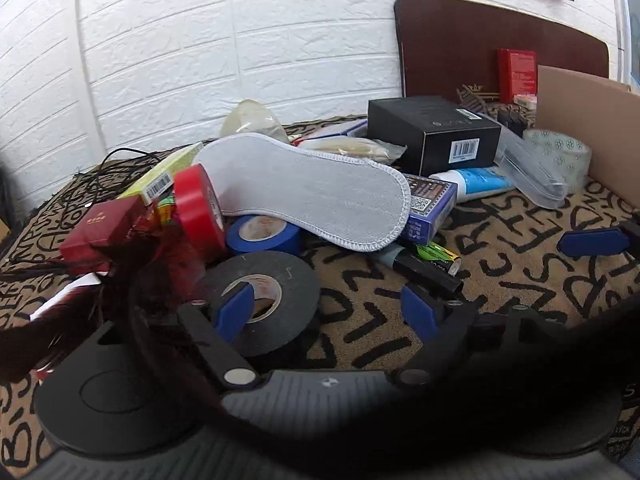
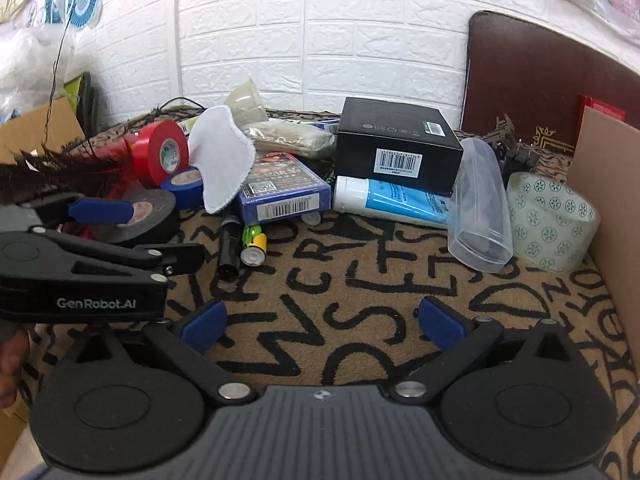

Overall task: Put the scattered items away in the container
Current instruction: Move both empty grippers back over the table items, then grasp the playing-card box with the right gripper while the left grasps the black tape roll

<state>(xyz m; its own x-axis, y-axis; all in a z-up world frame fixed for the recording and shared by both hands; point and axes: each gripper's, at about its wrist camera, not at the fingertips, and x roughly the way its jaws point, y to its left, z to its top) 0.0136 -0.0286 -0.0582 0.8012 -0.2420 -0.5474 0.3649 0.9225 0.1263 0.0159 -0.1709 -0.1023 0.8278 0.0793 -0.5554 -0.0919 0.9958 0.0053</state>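
Several scattered items crowd the letter-patterned mat (image 2: 360, 280): a round black tape roll (image 1: 260, 292), red tape (image 1: 198, 208), a flat white felt insole (image 1: 320, 196) and a glossy black box (image 2: 396, 144). Dark feathers (image 1: 132, 280) overlap the left hand-held gripper (image 1: 324, 308), jaws wide around the black roll's near rim. The right hand-held gripper (image 2: 324, 324) gapes empty at lower centre. The cardboard container (image 2: 608, 184) stands at right.

Both views ride low on the handheld grippers, angled down across the lettered mat (image 2: 360, 280) toward the white brick wall (image 2: 320, 40). Left wrist view sits close over the black tape roll (image 1: 264, 296). Right wrist view is beside it, further right, seeing the same clutter pile, black box (image 2: 396, 140), cardboard wall (image 2: 608, 208).
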